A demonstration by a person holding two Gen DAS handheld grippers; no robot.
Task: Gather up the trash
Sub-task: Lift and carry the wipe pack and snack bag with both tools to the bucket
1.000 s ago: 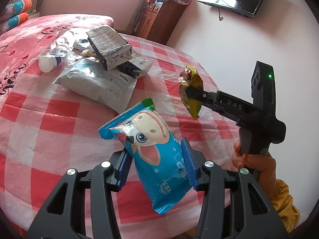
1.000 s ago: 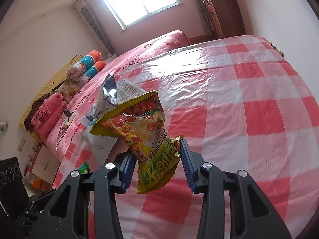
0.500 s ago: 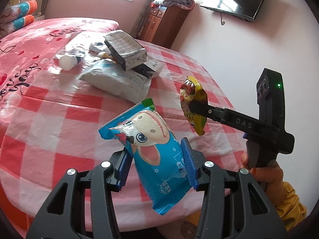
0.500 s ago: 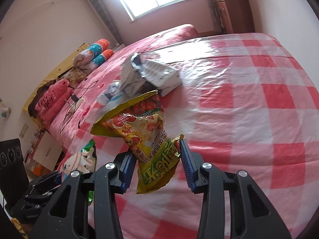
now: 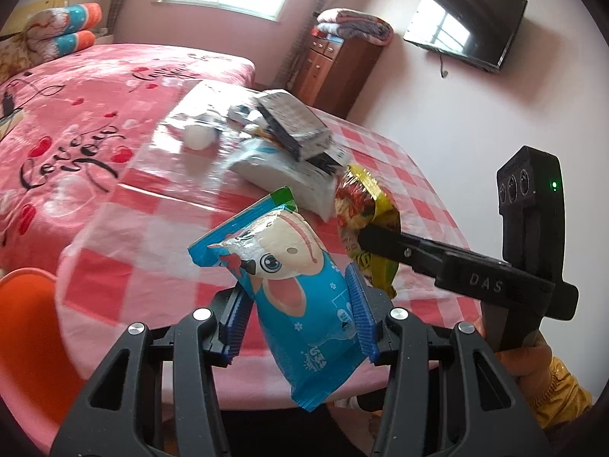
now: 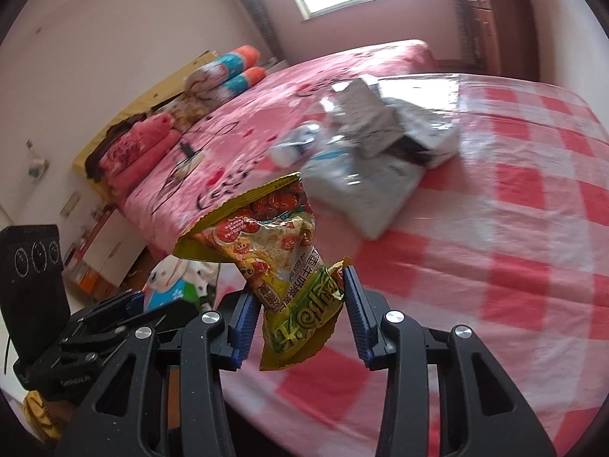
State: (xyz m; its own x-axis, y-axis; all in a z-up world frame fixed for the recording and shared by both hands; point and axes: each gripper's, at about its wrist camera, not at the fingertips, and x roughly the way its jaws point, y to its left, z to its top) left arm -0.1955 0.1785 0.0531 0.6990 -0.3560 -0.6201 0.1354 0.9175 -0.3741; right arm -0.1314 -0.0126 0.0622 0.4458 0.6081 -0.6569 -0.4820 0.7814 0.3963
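Blue snack bag (image 5: 300, 297) is clamped in the left hand-held gripper (image 5: 298, 310), raised over the worktop (image 5: 160, 236) edge; the right hand-held gripper (image 6: 297, 314) beside it pinches a yellow packet (image 6: 281, 266) aloft.

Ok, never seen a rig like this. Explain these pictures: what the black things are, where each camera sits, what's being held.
No robot here: a person holds a black two-finger clamp in each hand, each with a camera looking along its fingers. The left gripper pinches a blue snack wrapper. The right gripper pinches a yellow snack bag; it also shows from the side in the left view. On the checked tablecloth lie more trash: a white pouch, a grey carton and a white bottle.
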